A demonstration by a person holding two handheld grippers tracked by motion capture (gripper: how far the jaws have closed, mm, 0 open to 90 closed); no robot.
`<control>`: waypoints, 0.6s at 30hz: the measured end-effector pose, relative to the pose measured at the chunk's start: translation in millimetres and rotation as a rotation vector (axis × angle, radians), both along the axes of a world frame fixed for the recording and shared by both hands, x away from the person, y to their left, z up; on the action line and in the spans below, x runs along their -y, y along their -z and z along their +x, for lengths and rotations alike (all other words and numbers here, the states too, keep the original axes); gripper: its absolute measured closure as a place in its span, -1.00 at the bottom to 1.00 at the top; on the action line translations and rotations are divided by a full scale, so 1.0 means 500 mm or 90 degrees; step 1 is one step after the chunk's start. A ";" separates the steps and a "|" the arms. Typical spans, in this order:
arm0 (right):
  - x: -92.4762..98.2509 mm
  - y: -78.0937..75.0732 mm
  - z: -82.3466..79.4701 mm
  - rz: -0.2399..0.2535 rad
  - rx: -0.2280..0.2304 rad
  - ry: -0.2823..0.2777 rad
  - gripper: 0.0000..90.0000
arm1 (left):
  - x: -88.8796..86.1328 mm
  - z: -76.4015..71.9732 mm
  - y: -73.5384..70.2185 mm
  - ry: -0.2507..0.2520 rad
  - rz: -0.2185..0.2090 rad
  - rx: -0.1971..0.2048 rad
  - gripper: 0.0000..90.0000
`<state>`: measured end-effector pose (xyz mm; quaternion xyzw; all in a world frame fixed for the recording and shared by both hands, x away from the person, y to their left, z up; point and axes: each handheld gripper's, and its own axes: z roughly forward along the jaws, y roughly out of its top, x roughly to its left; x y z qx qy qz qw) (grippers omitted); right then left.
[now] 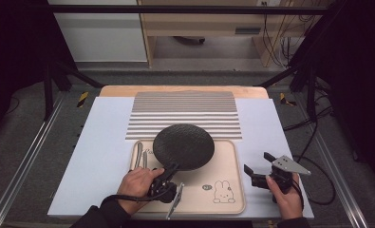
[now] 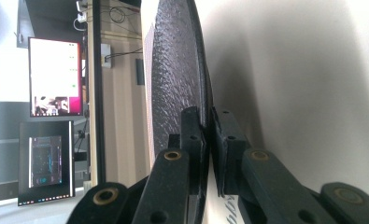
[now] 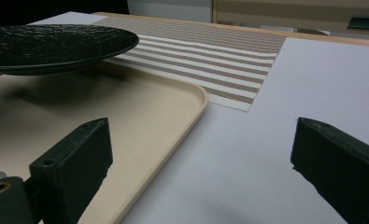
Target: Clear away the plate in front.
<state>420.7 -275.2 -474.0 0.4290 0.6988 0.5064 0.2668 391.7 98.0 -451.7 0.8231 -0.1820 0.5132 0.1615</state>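
Observation:
A black round textured plate [image 1: 183,146] hangs just above a beige tray [image 1: 225,164], casting a shadow on it. My left gripper [image 1: 172,167] is shut on the plate's near rim, and a hand holds the gripper at the tray's front left. In the left gripper view the two jaws clamp the plate's edge [image 2: 173,70] at the gripper [image 2: 208,116]. My right gripper [image 1: 257,162] rests open over the white mat just right of the tray, with nothing between its jaws. The right gripper view has the plate [image 3: 51,44] raised over the tray [image 3: 140,112], beyond the wide-open gripper [image 3: 201,140].
Metal cutlery [image 1: 140,156] lies on the tray's left side. A striped placemat [image 1: 185,111] lies behind the tray on a white mat [image 1: 104,142] that covers the table. A rabbit drawing [image 1: 224,191] marks the tray's front right corner.

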 end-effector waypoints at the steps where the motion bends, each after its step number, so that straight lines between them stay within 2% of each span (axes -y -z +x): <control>1: 0.000 0.000 0.000 0.000 0.000 0.000 -0.87 | -0.001 -0.004 0.000 0.000 0.000 -0.002 0.87; 10: 0.000 0.000 0.000 0.000 0.001 0.000 -0.87 | -0.009 -0.036 0.000 0.016 0.002 -0.007 0.86; 11: 0.000 0.000 0.000 0.000 0.000 0.000 -0.87 | -0.010 -0.038 0.003 0.020 -0.005 -0.010 0.87; 18: -0.001 -0.001 -0.001 -0.002 0.001 0.001 -0.87 | -0.019 -0.055 0.013 0.025 0.007 -0.012 0.86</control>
